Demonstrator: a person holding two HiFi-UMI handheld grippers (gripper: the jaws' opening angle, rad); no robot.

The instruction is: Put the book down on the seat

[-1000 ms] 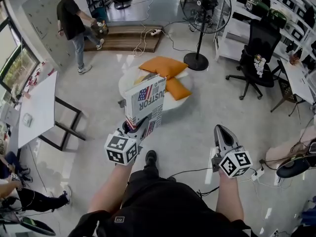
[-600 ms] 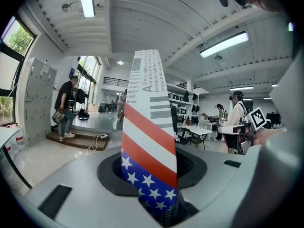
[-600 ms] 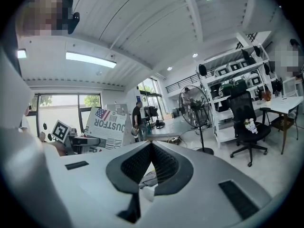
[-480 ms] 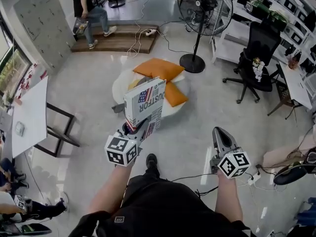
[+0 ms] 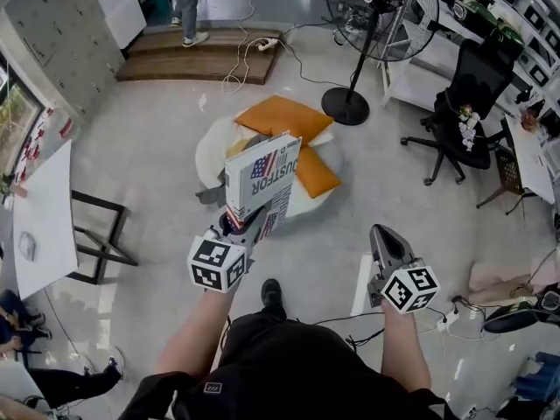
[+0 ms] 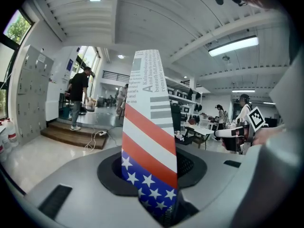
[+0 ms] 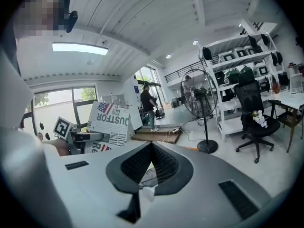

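The left claw (image 5: 245,227) grips the book (image 5: 261,175) upright by its bottom edge, just near of the round seat (image 5: 213,147). The right claw (image 5: 381,234) sits closed and empty. Reach farther, tip the book flat, then lower it.

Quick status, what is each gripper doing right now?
Left gripper: closed on the book.
Right gripper: closed, holding nothing.

left tongs (image 5: 248,227): clamped, forearm extended forward | right tongs (image 5: 383,236): jaws together, empty, forearm forward
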